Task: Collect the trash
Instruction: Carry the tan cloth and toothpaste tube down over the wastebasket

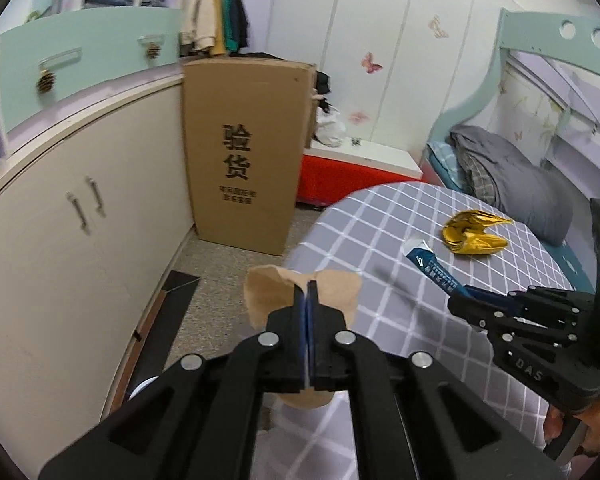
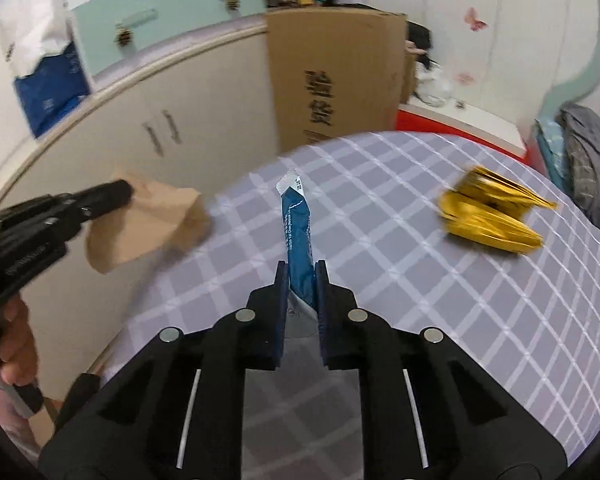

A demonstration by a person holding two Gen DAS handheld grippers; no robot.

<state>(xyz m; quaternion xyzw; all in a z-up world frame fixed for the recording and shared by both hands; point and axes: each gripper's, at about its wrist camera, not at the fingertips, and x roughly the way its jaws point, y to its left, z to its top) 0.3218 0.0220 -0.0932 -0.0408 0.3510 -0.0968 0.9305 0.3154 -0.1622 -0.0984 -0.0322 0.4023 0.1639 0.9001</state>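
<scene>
My left gripper (image 1: 307, 287) is shut on a crumpled piece of brown paper (image 1: 336, 292), held in the air over the left edge of the checked table (image 1: 380, 240). From the right wrist view the same brown paper (image 2: 148, 220) hangs from the left gripper (image 2: 120, 194) at the left. My right gripper (image 2: 301, 268) is shut on a long blue sachet (image 2: 298, 224), which sticks out forward above the table (image 2: 420, 280). The left wrist view shows the blue sachet (image 1: 432, 268) in the right gripper (image 1: 458, 306). A crumpled gold foil wrapper (image 1: 474, 232) (image 2: 488, 216) lies on the table.
A tall cardboard box (image 1: 244, 152) stands on the floor beyond the table, beside a curved cream cabinet (image 1: 80, 220). A red and white chest (image 1: 360, 172) and a bed with grey bedding (image 1: 512, 176) lie behind. A blue tissue pack (image 2: 48, 76) sits on the cabinet top.
</scene>
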